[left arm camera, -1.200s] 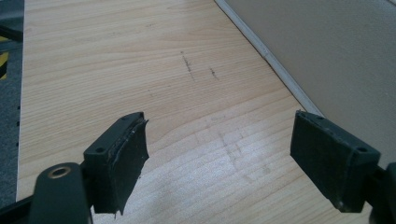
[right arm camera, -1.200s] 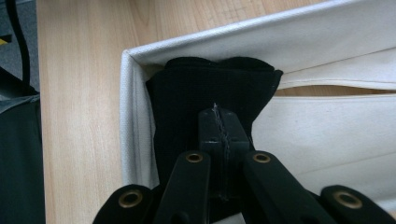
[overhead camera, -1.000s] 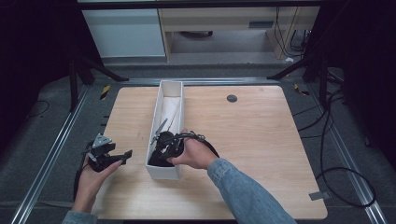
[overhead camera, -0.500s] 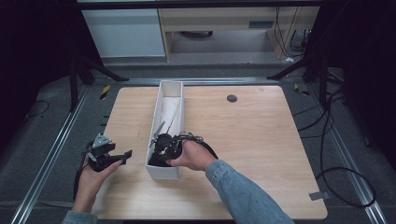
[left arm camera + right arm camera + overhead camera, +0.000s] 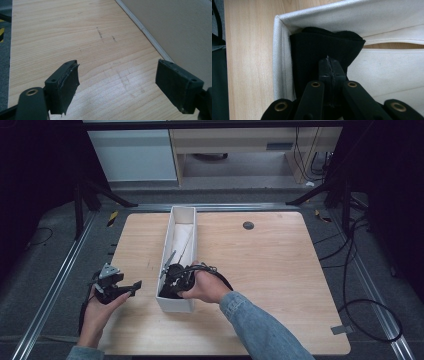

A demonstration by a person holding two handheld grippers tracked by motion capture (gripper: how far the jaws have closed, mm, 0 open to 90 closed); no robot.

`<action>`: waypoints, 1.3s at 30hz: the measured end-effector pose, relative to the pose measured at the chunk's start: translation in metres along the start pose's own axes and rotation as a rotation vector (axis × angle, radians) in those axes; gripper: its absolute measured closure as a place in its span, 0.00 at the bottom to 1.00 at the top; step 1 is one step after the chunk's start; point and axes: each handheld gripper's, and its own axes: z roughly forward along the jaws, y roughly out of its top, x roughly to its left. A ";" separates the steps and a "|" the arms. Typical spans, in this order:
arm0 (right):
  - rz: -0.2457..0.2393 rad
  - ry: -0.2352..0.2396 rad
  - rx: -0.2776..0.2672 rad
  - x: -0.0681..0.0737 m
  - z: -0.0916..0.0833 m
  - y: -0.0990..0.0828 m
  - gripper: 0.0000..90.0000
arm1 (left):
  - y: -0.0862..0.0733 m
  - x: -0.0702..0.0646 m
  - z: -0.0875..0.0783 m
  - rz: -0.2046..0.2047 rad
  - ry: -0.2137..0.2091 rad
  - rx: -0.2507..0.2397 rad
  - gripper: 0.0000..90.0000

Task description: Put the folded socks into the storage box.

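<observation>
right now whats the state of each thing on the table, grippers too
white fabric box: upright on the table, open at the top
black cloth: folded, tucked into a corner of the box
right gripper: jaws shut, down in the box against the black cloth
left gripper: jaws open, nothing between them, over bare table beside the box

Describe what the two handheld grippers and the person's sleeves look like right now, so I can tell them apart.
Both grippers are black. The left gripper carries a grey three-cornered plate on top; its jaws end in flat, dark rubbery pads. The right gripper has brass-coloured rivets on its black linkage arms and a black cable looping off it. The right forearm wears a blue denim sleeve.
</observation>
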 end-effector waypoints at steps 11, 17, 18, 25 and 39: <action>0.022 -0.012 -0.076 -0.007 -0.024 -0.002 0.99 | 0.000 0.000 0.000 -0.001 0.001 0.000 0.20; 0.040 -0.025 -0.126 -0.010 -0.039 -0.008 0.99 | -0.003 -0.001 0.004 0.007 0.005 0.015 0.20; 0.044 -0.028 -0.129 -0.011 -0.041 -0.009 0.98 | -0.003 -0.001 0.005 0.009 0.007 0.017 0.20; 0.060 -0.044 -0.156 -0.014 -0.050 -0.014 0.89 | -0.007 -0.001 0.010 0.014 0.025 0.039 0.19; 0.115 -0.136 -0.226 -0.021 -0.064 -0.026 0.40 | -0.012 0.000 0.018 0.018 0.040 0.073 0.14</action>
